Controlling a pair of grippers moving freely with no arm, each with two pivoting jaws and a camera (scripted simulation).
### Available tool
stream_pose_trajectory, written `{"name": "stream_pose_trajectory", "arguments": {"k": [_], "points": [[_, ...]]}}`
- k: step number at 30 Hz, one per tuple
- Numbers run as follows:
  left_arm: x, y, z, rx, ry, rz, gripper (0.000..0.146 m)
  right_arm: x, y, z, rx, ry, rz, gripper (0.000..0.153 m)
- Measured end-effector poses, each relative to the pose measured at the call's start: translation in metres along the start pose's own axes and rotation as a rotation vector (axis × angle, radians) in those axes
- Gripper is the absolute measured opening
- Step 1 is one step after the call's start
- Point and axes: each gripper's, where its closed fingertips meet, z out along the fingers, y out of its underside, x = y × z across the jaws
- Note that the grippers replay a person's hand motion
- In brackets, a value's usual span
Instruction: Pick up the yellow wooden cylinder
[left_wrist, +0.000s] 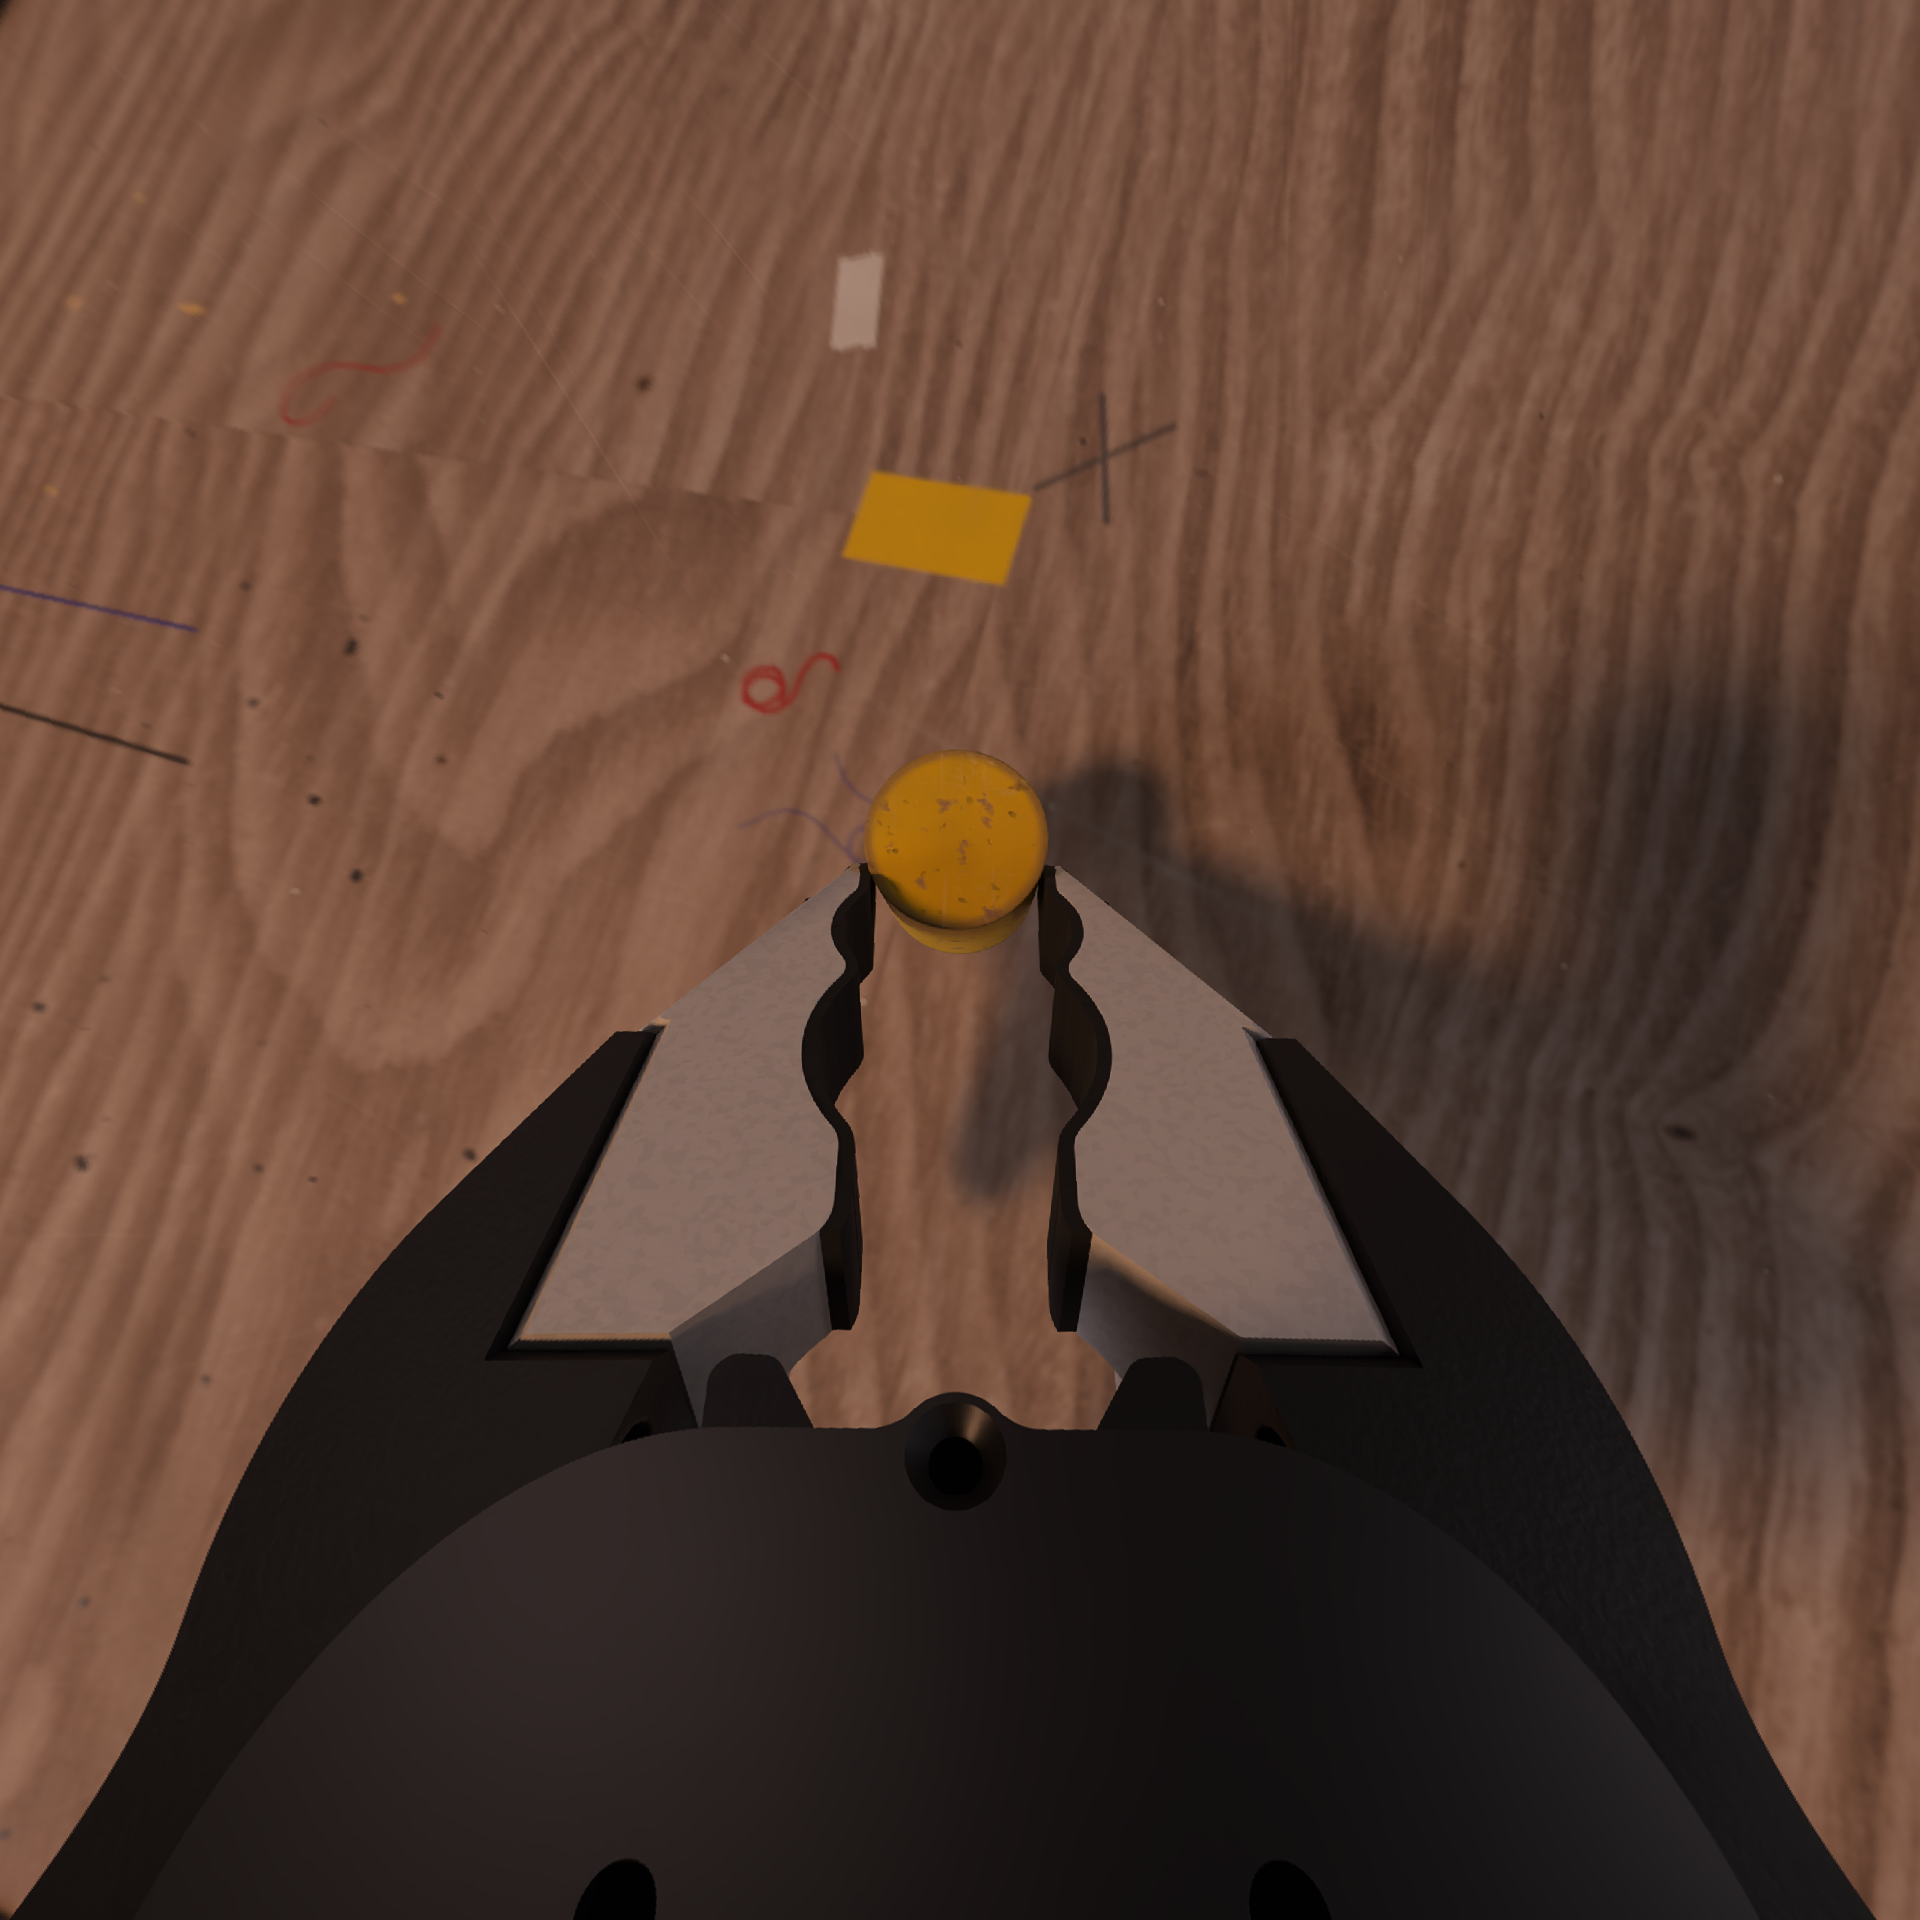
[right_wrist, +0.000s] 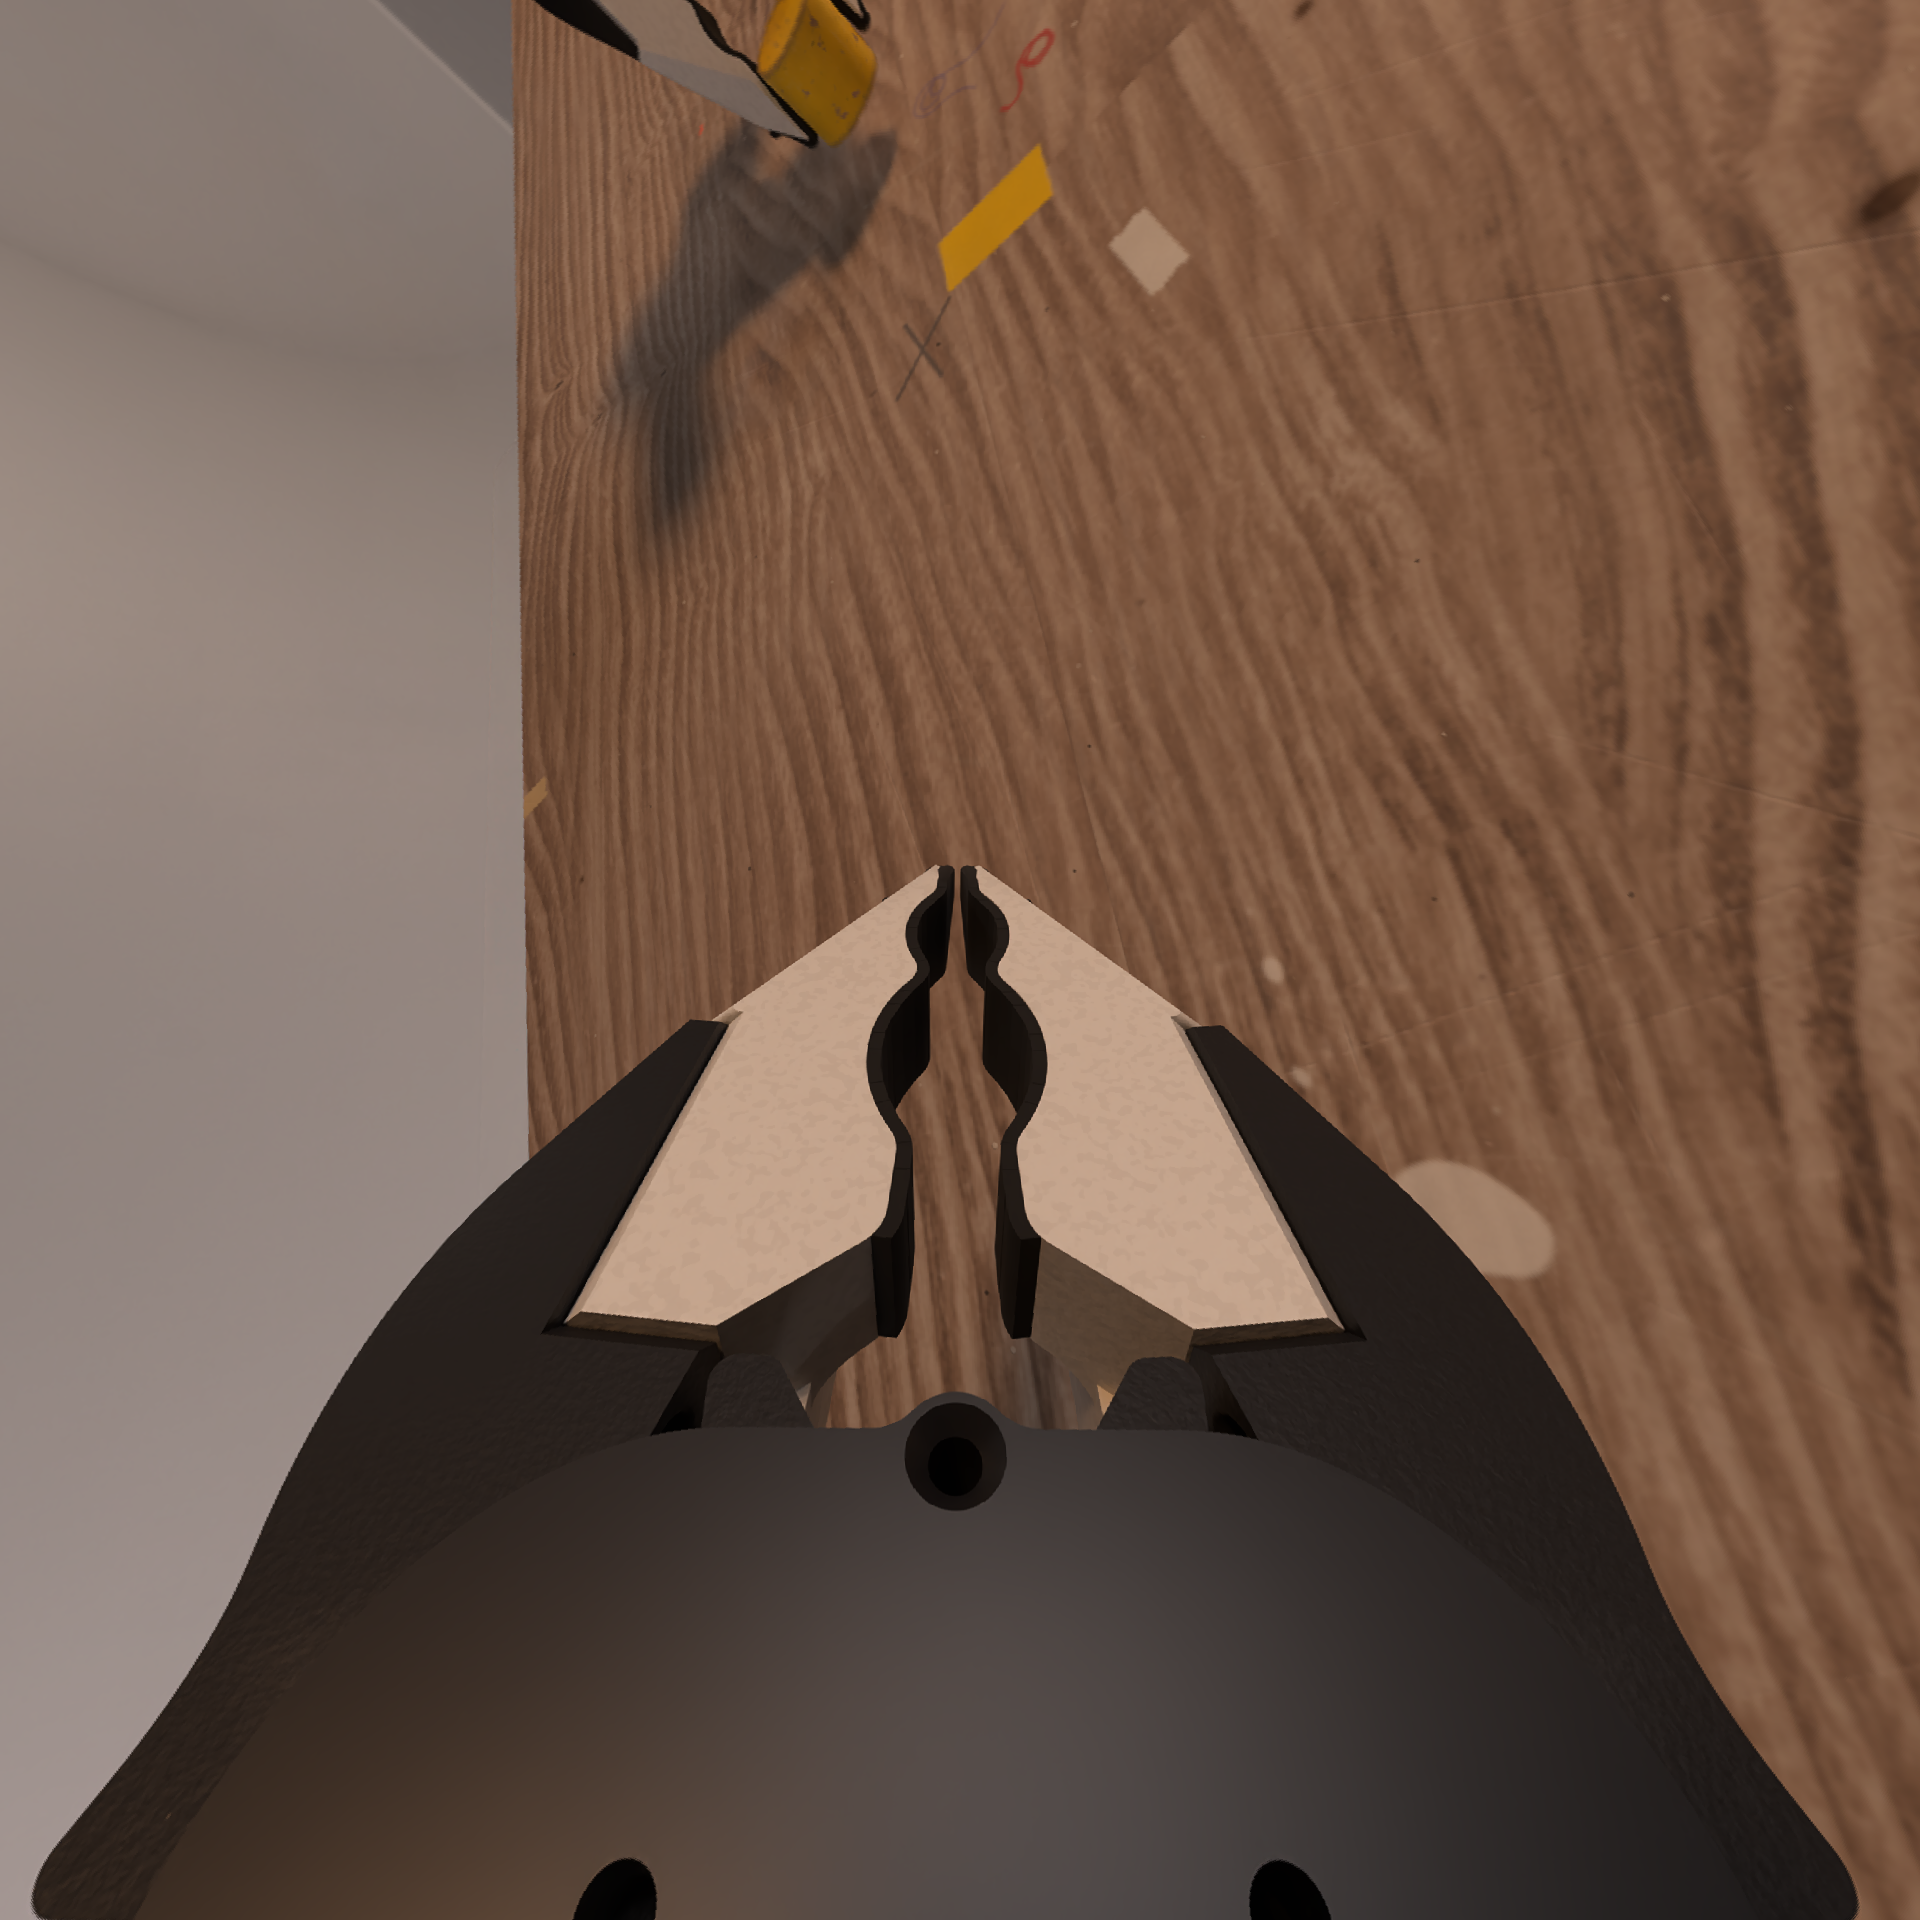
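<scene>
The yellow wooden cylinder (left_wrist: 956, 842) is clamped between the tips of my left gripper (left_wrist: 956, 885), and I see its round, scuffed end face. In the right wrist view the cylinder (right_wrist: 821, 68) shows at the top, held by the left gripper's fingers (right_wrist: 717, 73) above the wooden table (right_wrist: 1351, 623), with its shadow on the wood below it. My right gripper (right_wrist: 956, 873) is shut and empty, low over the table and far from the cylinder.
A flat yellow rectangle (left_wrist: 938, 527) and a pale patch (left_wrist: 857, 301) lie on the table beyond the cylinder, among thin scribbles. The table's edge (right_wrist: 520, 623) runs just left of my right gripper, with grey floor beyond it.
</scene>
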Motion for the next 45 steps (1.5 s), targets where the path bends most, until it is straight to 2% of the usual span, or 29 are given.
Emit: {"name": "stream_pose_trajectory", "arguments": {"k": [6, 12, 15, 17, 19, 21, 23, 27, 32, 35, 38, 41, 45], "points": [[-0.019, -0.030, -0.003, 0.069, -0.077, 0.031, 0.031, 0.014, 0.008, -0.009, 0.026, 0.052, 0.069, 0.001], [-0.027, -0.061, 0.018, 0.105, -0.094, 0.066, 0.031, 0.051, 0.006, -0.033, 0.184, 0.160, 0.222, 0.003], [-0.032, -0.074, 0.031, 0.097, -0.142, 0.106, 0.031, 0.063, 0.005, -0.039, 0.200, 0.214, 0.259, 0.027], [-0.036, -0.086, 0.037, 0.117, -0.171, 0.118, 0.031, 0.069, 0.002, -0.045, 0.204, 0.315, 0.246, 0.041], [-0.039, -0.098, 0.041, 0.140, -0.203, 0.134, 0.031, 0.068, -0.009, -0.051, 0.219, 0.413, 0.196, 0.044], [-0.042, -0.108, 0.046, 0.147, -0.236, 0.156, 0.031, 0.057, -0.027, -0.049, 0.244, 0.456, 0.132, 0.045], [-0.046, -0.116, 0.051, 0.143, -0.283, 0.196, 0.031, 0.039, -0.051, -0.035, 0.285, 0.421, 0.064, 0.043], [-0.043, -0.133, 0.060, 0.148, -0.306, 0.256, 0.031, 0.002, -0.098, 0.005, 0.351, 0.237, -0.018, 0.033], [-0.034, -0.143, 0.070, 0.140, -0.303, 0.363, 0.031, 0.000, -0.133, 0.045, 0.324, 0.137, -0.055, 0.030], [-0.030, -0.146, 0.071, 0.144, -0.297, 0.433, 0.031, 0.006, -0.141, 0.061, 0.250, 0.108, -0.076, 0.029], [-0.027, -0.145, 0.070, 0.134, -0.304, 0.506, 0.031, 0.003, -0.141, 0.077, 0.157, 0.005, -0.053, 0.025], [-0.025, -0.146, 0.069, 0.135, -0.305, 0.554, 0.031, -0.003, -0.138, 0.090, 0.062, -0.071, -0.065, 0.014], [-0.028, -0.139, 0.067, 0.099, -0.299, 0.644, 0.031, -0.003, -0.140, 0.101, 0.017, -0.092, -0.095, 0.003]]}}
